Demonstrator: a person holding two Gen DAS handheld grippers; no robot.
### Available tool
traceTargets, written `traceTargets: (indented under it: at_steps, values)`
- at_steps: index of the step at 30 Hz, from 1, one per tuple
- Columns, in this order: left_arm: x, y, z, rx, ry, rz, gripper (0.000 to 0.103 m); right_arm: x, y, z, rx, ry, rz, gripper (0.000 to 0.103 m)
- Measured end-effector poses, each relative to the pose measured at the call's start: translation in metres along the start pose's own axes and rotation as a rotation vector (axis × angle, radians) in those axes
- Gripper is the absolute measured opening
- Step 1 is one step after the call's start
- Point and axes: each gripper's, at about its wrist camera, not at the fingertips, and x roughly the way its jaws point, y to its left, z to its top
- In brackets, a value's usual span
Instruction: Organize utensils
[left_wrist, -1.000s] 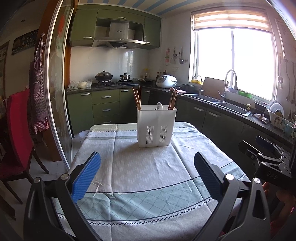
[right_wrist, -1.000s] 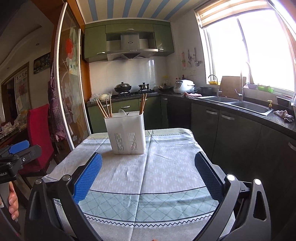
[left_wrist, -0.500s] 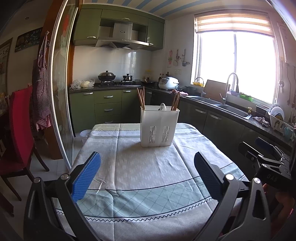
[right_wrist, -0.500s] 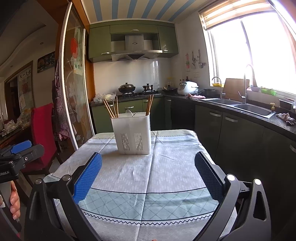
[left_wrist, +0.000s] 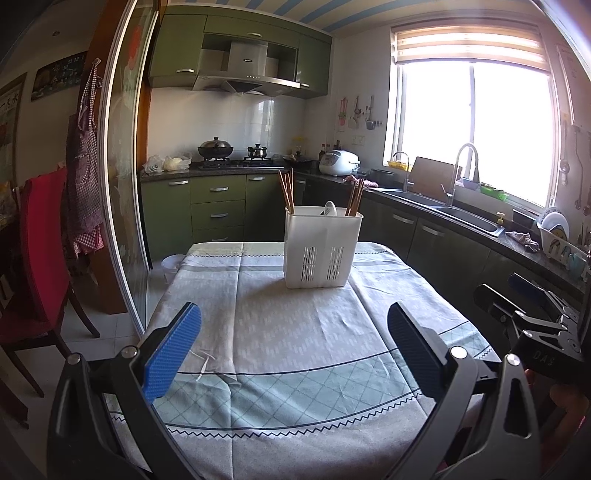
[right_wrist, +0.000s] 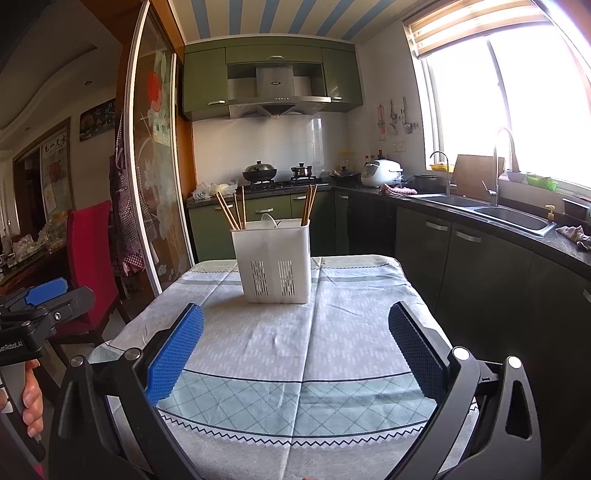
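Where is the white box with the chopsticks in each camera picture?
Left wrist view: the white utensil holder stands a little right of centre, at the far end of the tablecloth.
Right wrist view: the holder stands a little left of centre.
Shared landmark: the white rice cooker on the counter behind.
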Motion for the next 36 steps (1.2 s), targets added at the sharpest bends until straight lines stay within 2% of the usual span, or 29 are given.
traceTargets:
  at_steps: [9, 14, 36]
  values:
    - [0.0014, 0.0040, 0.0010, -0.029, -0.006, -0.006, 0.096, 0.0001, 0.0010, -0.0004, 0.001, 0.001, 0.000, 0.098]
    - [0.0010, 0.0047, 0.0020, -0.017, -0.012, 0.032, 0.096, 0.0002, 0.0013, -0.0008, -0.001, 0.003, 0.001, 0.098]
    - [0.0013, 0.0064, 0.0015, -0.018, -0.004, 0.018, 0.096, 0.0024, -0.0008, -0.0034, -0.015, 0.014, 0.016, 0.098]
